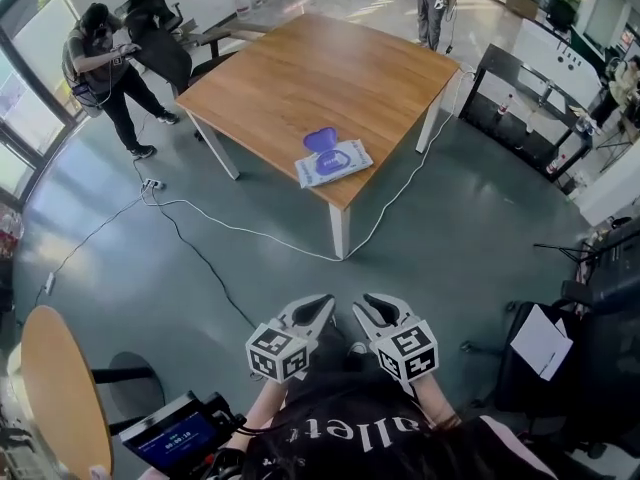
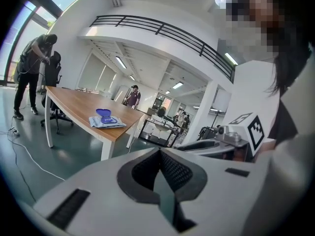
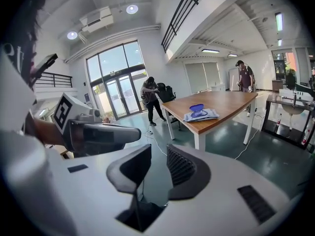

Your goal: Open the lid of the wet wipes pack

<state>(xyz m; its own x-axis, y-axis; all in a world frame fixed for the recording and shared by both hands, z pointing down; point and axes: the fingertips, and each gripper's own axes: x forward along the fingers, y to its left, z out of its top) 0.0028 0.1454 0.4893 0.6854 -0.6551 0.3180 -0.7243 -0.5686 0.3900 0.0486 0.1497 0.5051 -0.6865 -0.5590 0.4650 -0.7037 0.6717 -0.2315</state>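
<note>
Head view: white wet wipes pack (image 1: 338, 163) at twelve o'clock, blue lid (image 1: 320, 139) seemingly up; left gripper (image 1: 325, 304) pressed together, right gripper (image 1: 364, 306) slightly spread; confirm first.

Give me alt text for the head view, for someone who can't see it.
A wet wipes pack, its blue lid flipped open, lies near the corner of a wooden table. The left gripper and right gripper are held low, far from it.
</note>
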